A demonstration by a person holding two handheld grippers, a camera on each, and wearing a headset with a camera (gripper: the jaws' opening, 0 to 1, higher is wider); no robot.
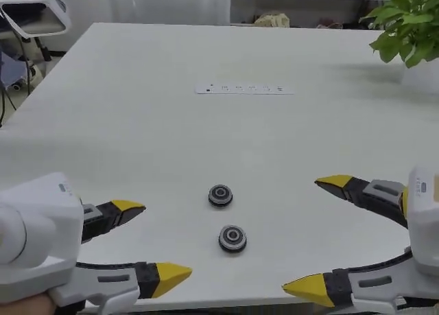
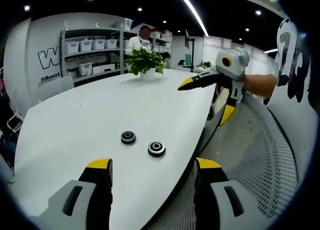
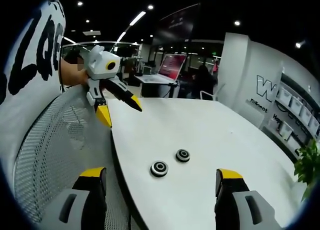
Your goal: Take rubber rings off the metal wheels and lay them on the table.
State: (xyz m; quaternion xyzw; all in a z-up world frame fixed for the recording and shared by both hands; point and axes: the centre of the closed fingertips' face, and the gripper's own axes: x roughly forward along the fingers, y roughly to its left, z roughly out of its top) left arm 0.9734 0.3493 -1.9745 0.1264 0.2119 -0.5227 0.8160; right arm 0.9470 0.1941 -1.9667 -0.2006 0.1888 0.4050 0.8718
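Two small metal wheels with black rubber rings lie flat on the white table (image 1: pixel 137 136), close to its near edge. The farther wheel (image 1: pixel 220 195) (image 2: pixel 128 137) (image 3: pixel 182 155) and the nearer wheel (image 1: pixel 232 238) (image 2: pixel 156 149) (image 3: pixel 159 168) sit a short way apart. My left gripper (image 1: pixel 154 239) (image 2: pixel 153 165) (image 3: pixel 120 112) is open at the left of the wheels, holding nothing. My right gripper (image 1: pixel 310 234) (image 3: pixel 160 173) (image 2: pixel 204 102) is open at their right, also holding nothing. Both face inward, each well short of the wheels.
A white power strip (image 1: pixel 243 89) lies flat in the middle of the table. A potted plant (image 1: pixel 408 20) (image 2: pixel 145 62) stands at the far right corner. An office chair (image 1: pixel 34 13) is off the far left. A person stands behind the plant.
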